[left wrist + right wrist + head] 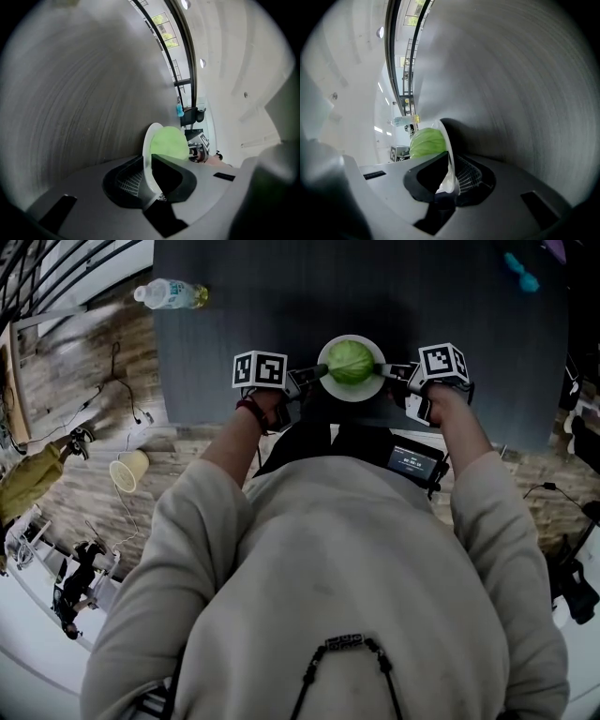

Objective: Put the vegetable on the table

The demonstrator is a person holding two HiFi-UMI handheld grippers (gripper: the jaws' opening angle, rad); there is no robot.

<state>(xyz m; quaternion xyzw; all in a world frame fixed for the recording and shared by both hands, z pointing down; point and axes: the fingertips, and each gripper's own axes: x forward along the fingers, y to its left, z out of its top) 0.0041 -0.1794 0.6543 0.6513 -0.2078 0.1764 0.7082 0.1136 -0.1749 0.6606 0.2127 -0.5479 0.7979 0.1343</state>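
A round green cabbage [352,362] sits on a white plate [352,396] near the front edge of the dark table [281,296]. My left gripper [317,374] is shut on the plate's left rim and my right gripper [384,369] on its right rim. In the left gripper view the thin plate rim [146,145] runs between the jaws of the left gripper [150,185], with the cabbage [168,143] just beyond. The right gripper view mirrors this: the plate rim [446,145] is pinched in the right gripper [450,183], with the cabbage [425,143] behind it.
A clear plastic bottle [169,294] lies at the table's far left corner. A teal object [520,273] rests at the far right. On the wooden floor to the left stand a paper cup [129,470] and some cables.
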